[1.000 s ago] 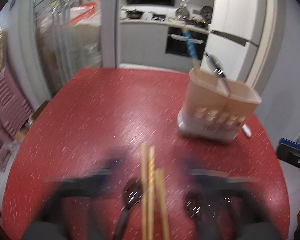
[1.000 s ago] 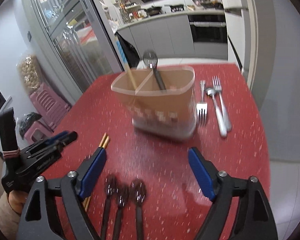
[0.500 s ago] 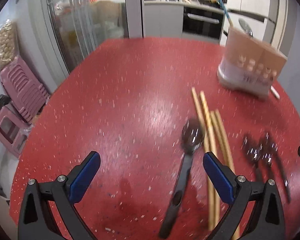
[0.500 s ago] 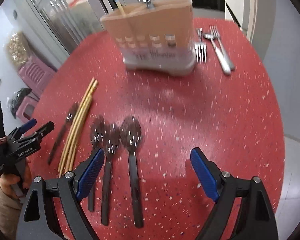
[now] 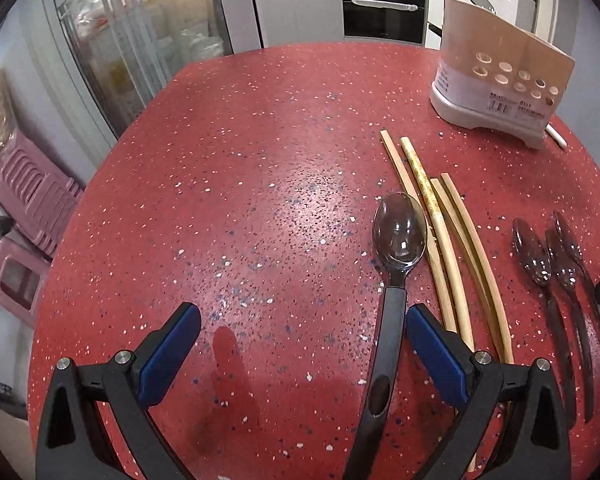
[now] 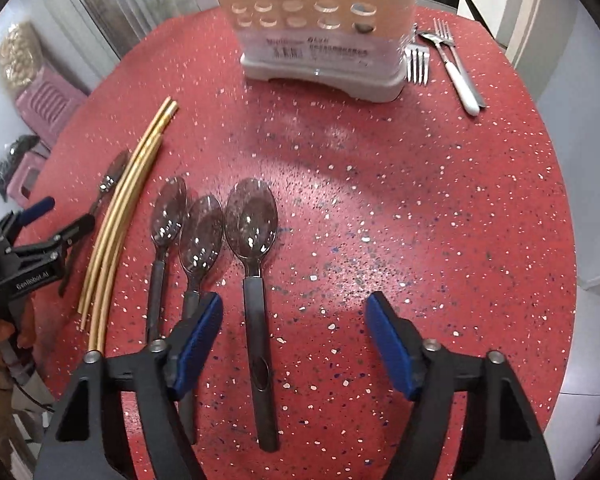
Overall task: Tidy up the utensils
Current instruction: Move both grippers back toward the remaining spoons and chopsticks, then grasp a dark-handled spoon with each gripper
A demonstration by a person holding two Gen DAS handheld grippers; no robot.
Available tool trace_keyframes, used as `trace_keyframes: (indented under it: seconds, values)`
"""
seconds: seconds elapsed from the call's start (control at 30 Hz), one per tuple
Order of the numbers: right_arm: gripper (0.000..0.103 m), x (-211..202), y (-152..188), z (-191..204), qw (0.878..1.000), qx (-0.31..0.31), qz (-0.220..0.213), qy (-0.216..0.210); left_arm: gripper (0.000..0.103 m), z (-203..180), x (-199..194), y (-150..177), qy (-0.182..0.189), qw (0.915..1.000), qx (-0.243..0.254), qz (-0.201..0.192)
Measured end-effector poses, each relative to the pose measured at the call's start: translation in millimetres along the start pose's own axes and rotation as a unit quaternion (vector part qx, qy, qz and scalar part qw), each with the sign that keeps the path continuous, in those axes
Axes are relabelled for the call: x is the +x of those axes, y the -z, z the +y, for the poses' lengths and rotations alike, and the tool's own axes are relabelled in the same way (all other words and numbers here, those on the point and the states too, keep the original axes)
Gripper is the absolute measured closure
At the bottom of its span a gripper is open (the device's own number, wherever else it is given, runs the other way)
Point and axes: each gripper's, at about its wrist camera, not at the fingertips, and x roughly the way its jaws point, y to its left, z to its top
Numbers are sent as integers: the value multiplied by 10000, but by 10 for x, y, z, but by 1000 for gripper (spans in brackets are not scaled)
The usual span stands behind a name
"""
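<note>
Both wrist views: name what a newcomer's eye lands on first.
The speckled red table fills both views. Four dark spoons: three in a row near the right gripper, one ahead of the open left gripper, bamboo chopsticks between. The beige utensil holder stands at the far edge.

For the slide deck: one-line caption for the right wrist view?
Open right tongs hover over three dark spoons on the red table, chopsticks left, utensil holder behind.

I see a glossy red speckled tabletop, smooth under the lights. The spoons have translucent smoky plastic bowls and matt black handles. The chopsticks look like pale wood; the forks like shiny metal.
</note>
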Motion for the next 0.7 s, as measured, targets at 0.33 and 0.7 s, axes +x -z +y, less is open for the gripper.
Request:
trace_keyframes:
  seconds: [0.33, 0.7]
  values:
    - [47, 118, -156, 292, 9970, -648, 222, 358, 0, -94, 47, -124, 267, 9994, 216, 71]
    - [59, 227, -377, 506, 9926, -969, 585, 435, 23, -300, 12, -221, 865, 9930, 680, 439]
